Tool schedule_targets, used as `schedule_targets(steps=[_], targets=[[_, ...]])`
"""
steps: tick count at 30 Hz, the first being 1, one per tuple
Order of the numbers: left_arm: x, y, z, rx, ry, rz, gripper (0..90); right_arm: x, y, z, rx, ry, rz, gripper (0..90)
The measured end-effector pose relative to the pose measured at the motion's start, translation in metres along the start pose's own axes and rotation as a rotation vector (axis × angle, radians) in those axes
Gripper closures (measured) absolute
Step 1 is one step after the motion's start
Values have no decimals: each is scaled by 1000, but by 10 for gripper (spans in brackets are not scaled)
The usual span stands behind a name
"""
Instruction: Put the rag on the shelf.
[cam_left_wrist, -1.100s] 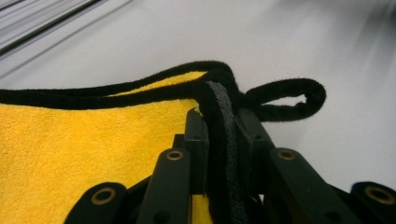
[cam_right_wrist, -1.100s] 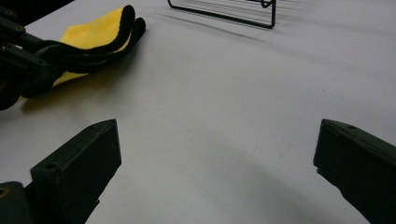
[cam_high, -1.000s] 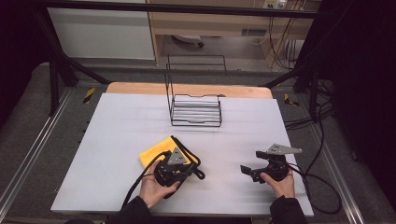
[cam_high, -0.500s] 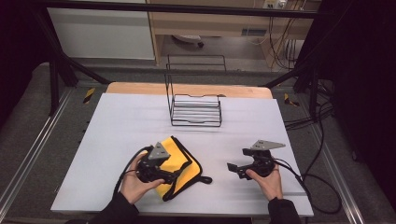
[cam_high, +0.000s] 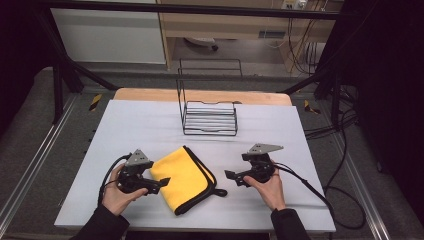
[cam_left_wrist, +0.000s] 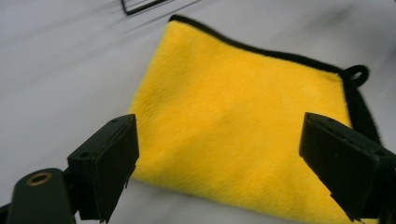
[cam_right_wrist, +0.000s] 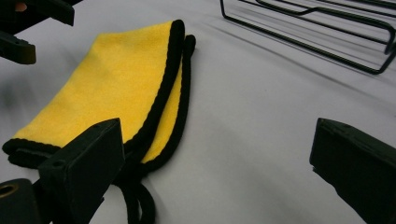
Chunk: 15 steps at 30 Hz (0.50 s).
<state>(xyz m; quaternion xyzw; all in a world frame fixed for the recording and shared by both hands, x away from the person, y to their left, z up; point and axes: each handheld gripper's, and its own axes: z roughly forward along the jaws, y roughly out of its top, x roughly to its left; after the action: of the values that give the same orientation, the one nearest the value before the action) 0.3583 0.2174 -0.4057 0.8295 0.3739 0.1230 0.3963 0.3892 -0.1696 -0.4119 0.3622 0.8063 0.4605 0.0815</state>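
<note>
Two hand-held grippers flank the folded yellow cloth (cam_high: 184, 177), each held with its jaws spread wide and empty. The left hand-held gripper (cam_high: 161, 183) sits just at the cloth's left edge, its jaw tips over that border; in the left gripper view the cloth (cam_left_wrist: 243, 121) lies between and beyond the open jaws, not pinched. The right hand-held gripper (cam_high: 231, 176) points toward the cloth from its right side, a little apart from the black loop at the cloth's corner. Half a second ago the left hand-held gripper was over the cloth and covered part of it; it has since drawn back to the left, and the cloth now lies flat and fully exposed, black-edged, folded double as the right gripper view shows (cam_right_wrist: 107, 102). The right hand-held gripper has shifted slightly farther from the cloth. Beyond the cloth, well apart, the black wire rack (cam_high: 210, 117) stands on the white counter (cam_high: 135, 130).
</note>
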Motion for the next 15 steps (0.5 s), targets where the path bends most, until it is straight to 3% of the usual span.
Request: schedule_targets(steps=[4, 9, 13, 15], targets=[[11, -8, -4, 5, 33, -17, 106, 8, 8, 17, 21, -2, -2, 36], [25, -18, -9, -1, 81, -39, 92, 23, 17, 46, 87, -4, -24, 58], [31, -24, -13, 0, 108, -52, 90, 32, 18, 68, 132, 31, -53, 155], [34, -25, -16, -1, 119, -56, 90, 34, 16, 76, 150, 47, -36, 207]])
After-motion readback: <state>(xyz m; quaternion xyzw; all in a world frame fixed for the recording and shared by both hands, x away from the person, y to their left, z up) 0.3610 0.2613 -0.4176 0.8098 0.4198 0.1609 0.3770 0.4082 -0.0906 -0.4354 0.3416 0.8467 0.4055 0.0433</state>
